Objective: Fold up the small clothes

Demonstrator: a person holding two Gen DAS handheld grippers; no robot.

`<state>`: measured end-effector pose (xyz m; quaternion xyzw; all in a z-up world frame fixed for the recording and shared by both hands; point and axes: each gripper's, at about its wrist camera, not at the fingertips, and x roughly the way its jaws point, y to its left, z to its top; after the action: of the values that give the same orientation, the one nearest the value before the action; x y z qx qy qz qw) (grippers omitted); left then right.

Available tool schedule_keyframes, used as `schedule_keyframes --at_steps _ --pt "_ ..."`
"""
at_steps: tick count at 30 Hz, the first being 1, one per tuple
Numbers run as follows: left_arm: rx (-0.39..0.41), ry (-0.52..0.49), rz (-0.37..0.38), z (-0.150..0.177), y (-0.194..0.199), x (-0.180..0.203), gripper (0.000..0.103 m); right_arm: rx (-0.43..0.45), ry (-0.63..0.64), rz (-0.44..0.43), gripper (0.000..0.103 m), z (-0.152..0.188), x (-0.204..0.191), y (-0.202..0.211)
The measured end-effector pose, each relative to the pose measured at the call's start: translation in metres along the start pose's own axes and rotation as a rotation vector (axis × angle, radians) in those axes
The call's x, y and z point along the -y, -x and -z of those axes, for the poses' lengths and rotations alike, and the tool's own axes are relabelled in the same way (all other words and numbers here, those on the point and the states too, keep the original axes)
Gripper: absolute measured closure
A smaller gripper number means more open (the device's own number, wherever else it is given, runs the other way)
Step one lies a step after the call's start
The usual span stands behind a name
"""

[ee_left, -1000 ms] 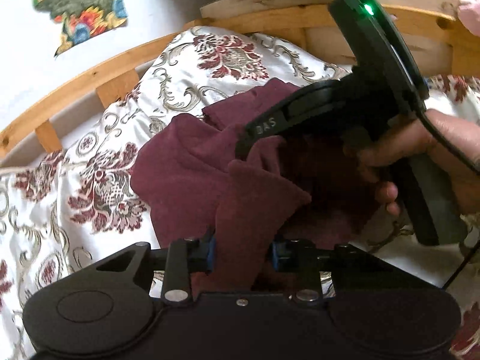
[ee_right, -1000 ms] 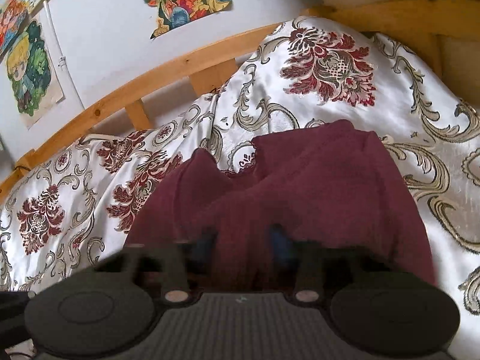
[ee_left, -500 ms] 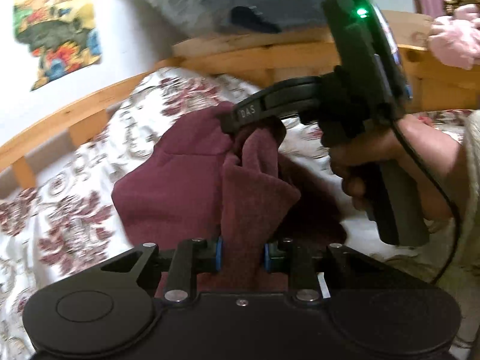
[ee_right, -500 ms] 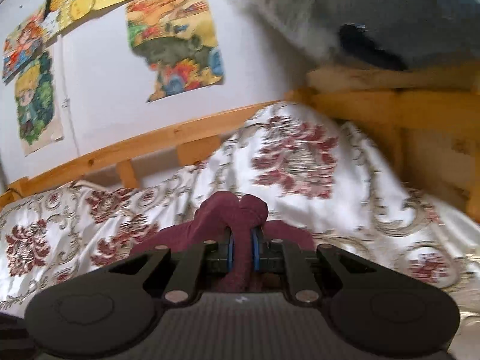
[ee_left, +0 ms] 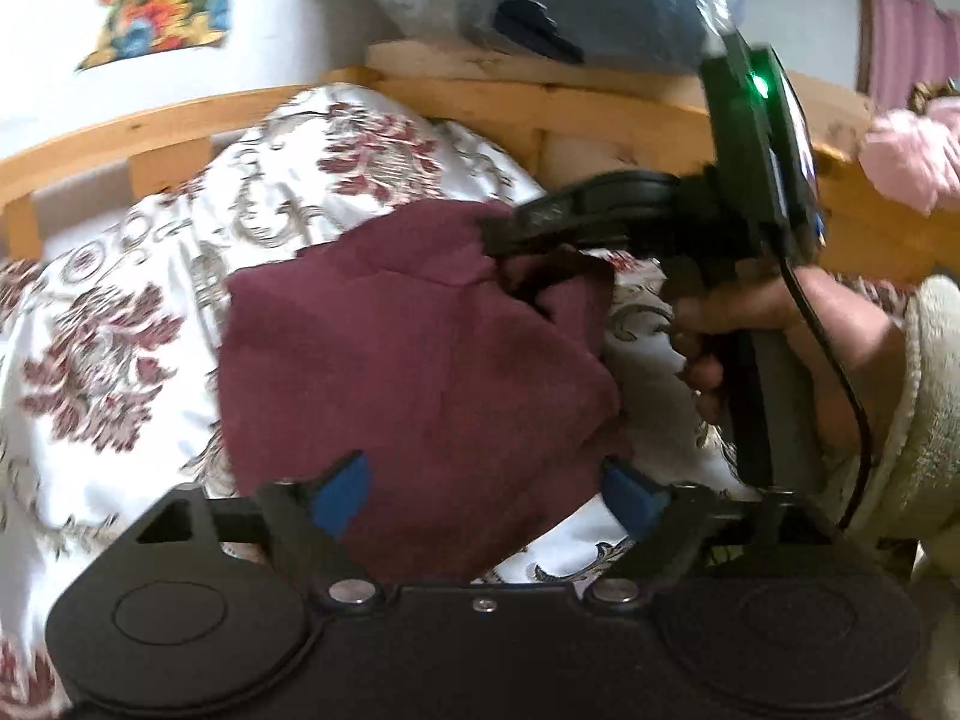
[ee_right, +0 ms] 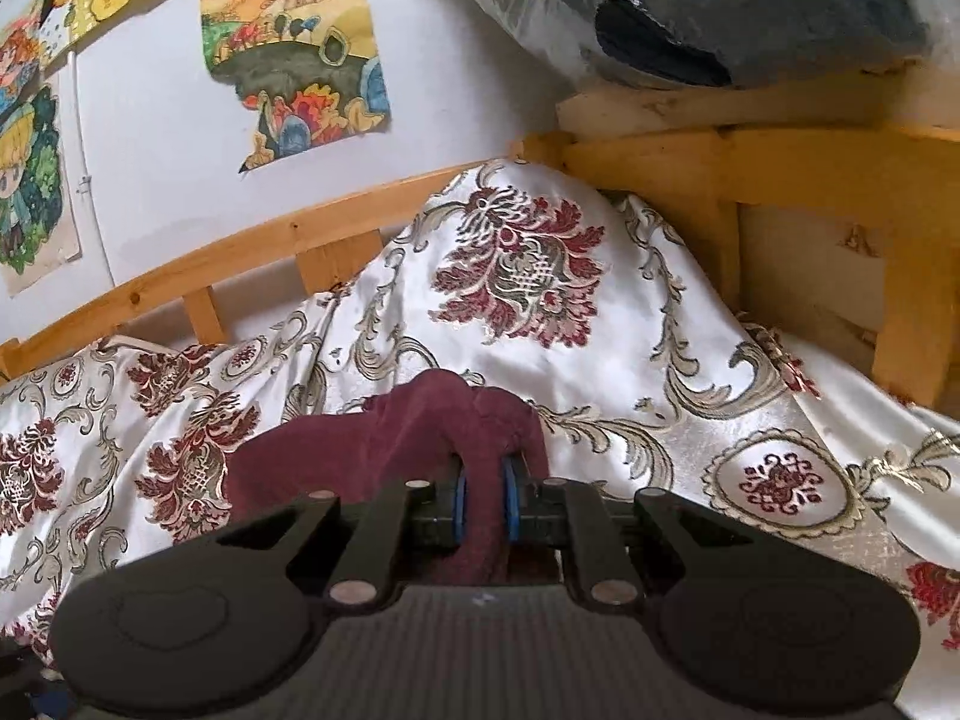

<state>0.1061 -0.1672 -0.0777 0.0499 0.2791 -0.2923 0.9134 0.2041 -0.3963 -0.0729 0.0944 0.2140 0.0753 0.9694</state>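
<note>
The maroon garment (ee_left: 408, 354) lay on the patterned bedspread (ee_left: 108, 324) near the wooden rail (ee_left: 150, 138). The left gripper (ee_left: 489, 489) had just sprung open, cloth loose between its fingers. The right gripper (ee_right: 482, 507) pinched the far corner, so it sat nearer the next fold.

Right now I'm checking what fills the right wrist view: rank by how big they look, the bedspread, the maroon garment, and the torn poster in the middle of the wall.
1. Bedspread, by far the largest.
2. Maroon garment and torn poster look similar; the garment is much nearer, so I won't rank them.
</note>
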Motion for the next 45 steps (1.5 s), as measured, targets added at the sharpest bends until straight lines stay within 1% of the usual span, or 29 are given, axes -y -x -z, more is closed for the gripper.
schedule_keyframes --at_steps 1,3,5,6,7,8,9,11,12,13,15,17,19,21,23,25,27,29,32,34,38,42,45 --pt "0.006 0.018 -0.005 0.002 0.003 -0.003 0.009 -0.005 -0.009 0.001 0.087 0.0 0.001 0.0" --pt "0.025 0.062 -0.017 0.001 0.01 -0.014 0.006 -0.01 -0.015 0.013 0.078 0.001 0.002 0.001" --pt "0.053 0.115 -0.049 -0.002 0.016 -0.03 0.004 -0.009 -0.021 0.024 0.061 0.001 0.003 0.005" --pt "0.066 0.139 -0.069 -0.006 0.017 -0.04 0.004 -0.009 -0.031 0.026 0.056 0.001 0.004 0.007" --pt "0.079 0.166 -0.093 -0.008 0.02 -0.048 0.004 -0.006 -0.045 0.024 0.044 0.0 0.006 0.009" --pt "0.092 0.199 -0.121 -0.012 0.021 -0.06 0.003 0.002 -0.064 0.017 0.035 0.0 0.008 0.012" --pt "0.101 0.237 -0.166 -0.018 0.019 -0.074 0.003 0.012 -0.085 0.002 0.031 0.0 0.01 0.015" --pt "0.095 0.288 -0.264 -0.028 0.012 -0.096 0.003 0.013 -0.108 -0.027 0.019 0.0 0.011 0.018" --pt "0.093 0.319 -0.318 -0.034 0.004 -0.109 0.003 0.009 -0.108 -0.033 0.016 0.001 0.01 0.018" --pt "0.095 0.343 -0.343 -0.037 -0.001 -0.12 0.003 0.0 -0.097 -0.031 0.014 0.002 0.007 0.017" --pt "0.07 0.38 -0.358 -0.045 -0.019 -0.143 0.003 -0.021 -0.067 -0.01 0.012 0.005 0.0 0.013" --pt "0.015 0.403 -0.374 -0.052 -0.042 -0.161 0.003 -0.034 -0.049 0.029 0.009 0.011 -0.006 0.008" --pt "-0.032 0.406 -0.397 -0.055 -0.06 -0.174 0.003 -0.044 -0.047 0.066 0.007 0.016 -0.009 0.004" --pt "-0.059 0.407 -0.397 -0.057 -0.078 -0.182 0.003 -0.054 -0.04 0.085 0.005 0.02 -0.01 0.0" --pt "-0.055 0.41 -0.378 -0.06 -0.088 -0.183 0.003 -0.061 -0.008 0.107 0.002 0.024 -0.014 -0.002" --pt "-0.042 0.399 -0.34 -0.064 -0.095 -0.18 0.003 -0.061 0.028 0.135 0.001 0.027 -0.018 -0.002" --pt "-0.037 0.364 -0.308 -0.066 -0.101 -0.172 0.002 -0.06 0.046 0.153 0.0 0.029 -0.019 -0.002" --pt "-0.037 0.306 -0.281 -0.065 -0.108 -0.162 0.001 -0.059 0.039 0.153 0.0 0.032 -0.017 -0.002" --pt "-0.051 0.207 -0.281 -0.064 -0.124 -0.146 0.001 -0.048 0.034 0.151 0.0 0.035 -0.016 -0.003" --pt "-0.021 0.156 -0.296 -0.062 -0.125 -0.138 0.001 -0.048 0.051 0.161 0.0 0.036 -0.018 -0.004" --pt "0.025 0.125 -0.276 -0.063 -0.119 -0.133 0.001 -0.053 0.064 0.168 0.0 0.037 -0.02 -0.005" --pt "0.008 0.102 -0.251 -0.068 -0.124 -0.136 0.003 -0.053 0.057 0.169 0.0 0.037 -0.02 -0.005" --pt "-0.006 0.072 -0.251 -0.068 -0.129 -0.134 0.008 -0.049 0.05 0.163 0.0 0.036 -0.019 -0.004"
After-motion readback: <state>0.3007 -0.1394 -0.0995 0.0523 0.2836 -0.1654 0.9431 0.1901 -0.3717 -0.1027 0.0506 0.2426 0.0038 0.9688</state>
